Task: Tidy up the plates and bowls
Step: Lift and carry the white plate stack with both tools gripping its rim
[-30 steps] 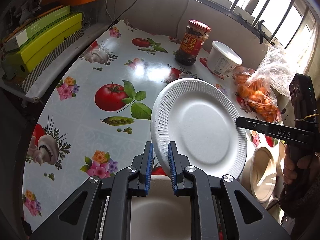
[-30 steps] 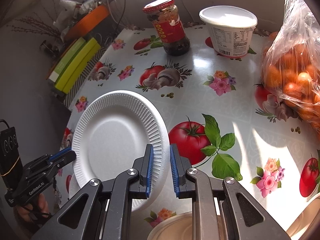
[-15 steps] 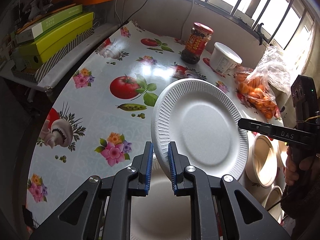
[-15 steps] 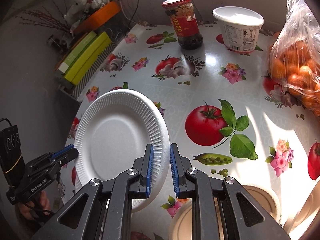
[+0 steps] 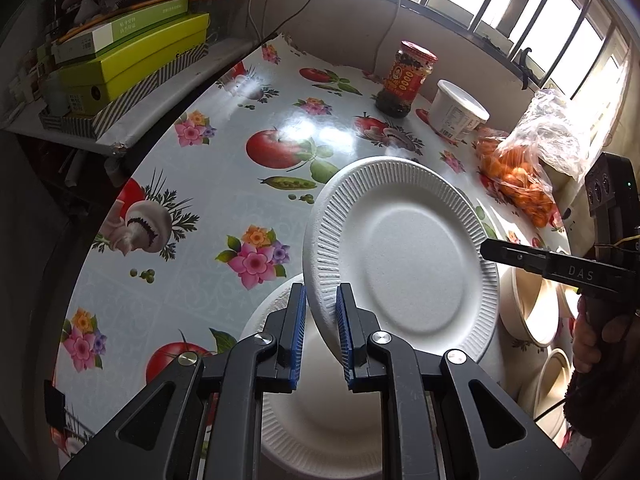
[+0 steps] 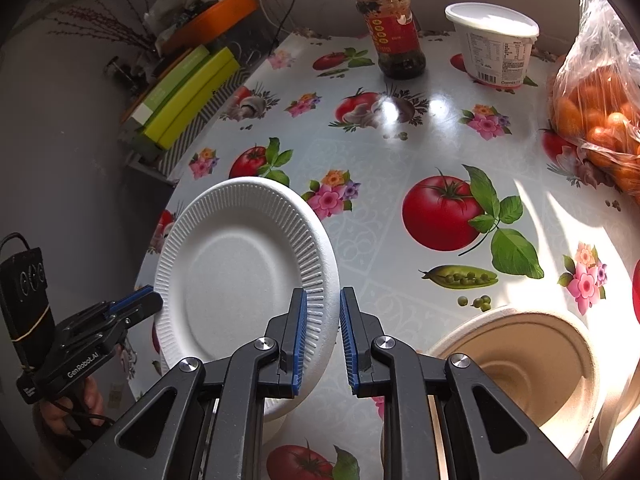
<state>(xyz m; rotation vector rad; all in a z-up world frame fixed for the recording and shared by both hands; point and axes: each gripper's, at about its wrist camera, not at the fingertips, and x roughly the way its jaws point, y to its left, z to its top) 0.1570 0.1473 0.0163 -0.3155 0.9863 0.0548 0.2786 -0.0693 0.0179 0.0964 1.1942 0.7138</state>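
Observation:
A white ribbed paper plate [image 5: 400,260] is held in the air between both grippers. My left gripper [image 5: 322,334] is shut on its near-left rim. My right gripper [image 6: 323,334] is shut on the opposite rim [image 6: 248,268]; it shows in the left wrist view [image 5: 486,249] at the plate's right edge. A second white plate [image 5: 320,420] lies on the table right under the held one. Beige bowls [image 5: 536,308] sit at the right; one bowl [image 6: 528,364] shows beside the right gripper.
The table [image 6: 380,208] has a tomato-and-flower cloth. At the back stand a red-lidded jar [image 6: 394,28], a white tub [image 6: 494,42] and a bag of oranges [image 6: 600,92]. Green boxes [image 5: 132,60] lie on a shelf at the left.
Both grippers have carried the plate toward the near-left side of the table, over the second plate. The grips are unchanged.

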